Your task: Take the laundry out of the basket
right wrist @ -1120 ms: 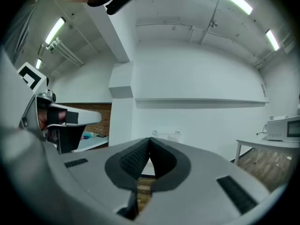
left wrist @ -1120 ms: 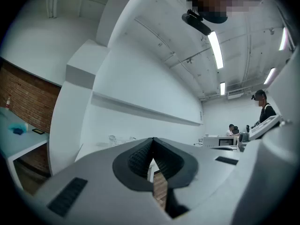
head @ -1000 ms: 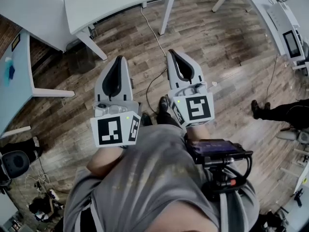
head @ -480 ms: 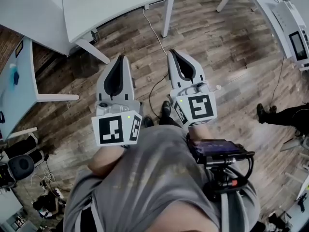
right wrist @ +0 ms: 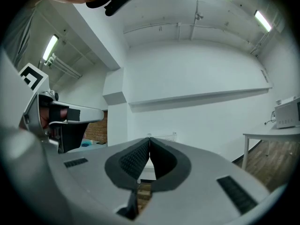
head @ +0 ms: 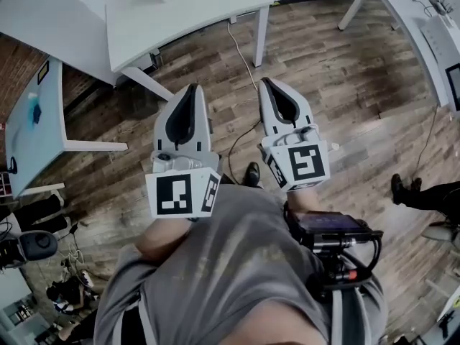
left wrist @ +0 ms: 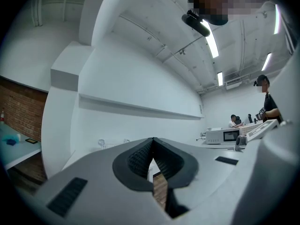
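Jaws of left gripper [left wrist: 153,140] and right gripper [right wrist: 149,139] meet at their tips, empty; head view alone shows a black shoe [head: 252,172], gripper views alone ceiling lights [left wrist: 212,40].

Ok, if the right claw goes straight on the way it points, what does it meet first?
Nothing near: the right claw, shut and empty, points level over wood floor. First in line looks like the white table with the white basket on it, though how far off is unclear.
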`<state>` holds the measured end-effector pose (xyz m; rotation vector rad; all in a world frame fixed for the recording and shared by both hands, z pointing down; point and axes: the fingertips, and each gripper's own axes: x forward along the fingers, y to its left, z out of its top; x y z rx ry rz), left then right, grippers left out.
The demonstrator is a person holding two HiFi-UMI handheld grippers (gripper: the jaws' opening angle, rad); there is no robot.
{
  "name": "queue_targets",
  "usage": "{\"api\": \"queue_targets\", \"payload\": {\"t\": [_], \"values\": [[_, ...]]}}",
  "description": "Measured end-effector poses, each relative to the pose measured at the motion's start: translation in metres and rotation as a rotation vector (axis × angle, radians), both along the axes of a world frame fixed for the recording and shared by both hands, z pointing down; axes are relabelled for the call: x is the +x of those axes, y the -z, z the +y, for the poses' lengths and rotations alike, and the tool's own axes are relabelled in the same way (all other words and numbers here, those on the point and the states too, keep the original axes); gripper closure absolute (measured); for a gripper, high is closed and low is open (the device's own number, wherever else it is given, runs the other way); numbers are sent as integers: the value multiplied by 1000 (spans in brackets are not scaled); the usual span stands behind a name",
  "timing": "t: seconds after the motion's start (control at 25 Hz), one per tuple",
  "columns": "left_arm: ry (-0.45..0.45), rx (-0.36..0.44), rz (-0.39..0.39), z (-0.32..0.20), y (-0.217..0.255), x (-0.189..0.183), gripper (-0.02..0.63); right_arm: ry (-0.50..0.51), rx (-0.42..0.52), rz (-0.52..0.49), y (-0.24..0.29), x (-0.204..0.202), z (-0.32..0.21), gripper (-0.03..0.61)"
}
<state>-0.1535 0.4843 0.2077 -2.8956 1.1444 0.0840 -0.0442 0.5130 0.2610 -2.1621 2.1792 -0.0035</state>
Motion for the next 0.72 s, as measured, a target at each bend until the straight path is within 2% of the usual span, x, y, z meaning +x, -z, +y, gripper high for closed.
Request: {"api": "queue_targets", "payload": {"t": [0.12,0.36,0.72], "values": [[7,-18,-22,-4,-9,5,604,9,-26,-19,-12,4,-6,571],[39,-54,-19,-30,-21,1,604,5,-81,-29,-29,11,-29,571],[35,-107,-1,-109,-35,-2,605,3,-130,-11,-38,7,-105,571]]}}
